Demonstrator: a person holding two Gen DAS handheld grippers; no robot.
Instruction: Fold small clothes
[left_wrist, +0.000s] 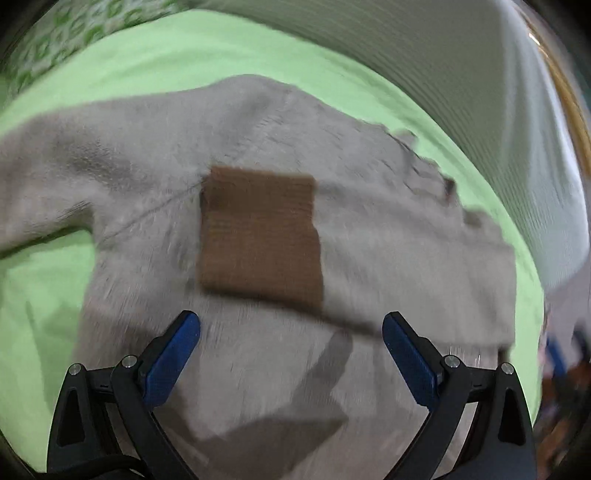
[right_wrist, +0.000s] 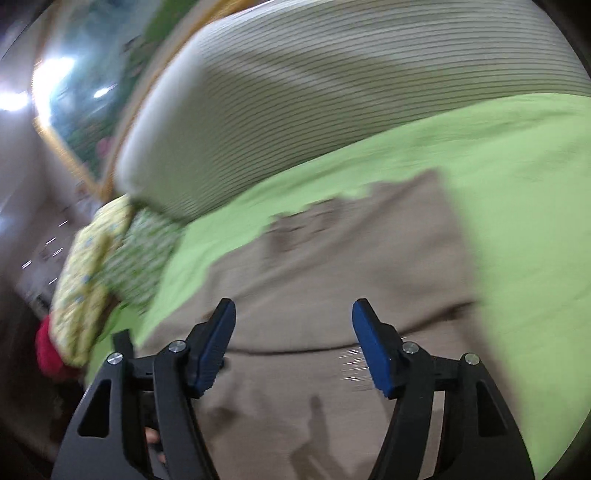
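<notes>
A beige garment with a brown patch lies spread on a green bedsheet, near a striped pillow. Above it, the left gripper and right gripper each hang released, jaws apart, grasping nothing.

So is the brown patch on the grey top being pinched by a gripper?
No, the brown patch lies flat on the grey top, ahead of the open left gripper.
</notes>
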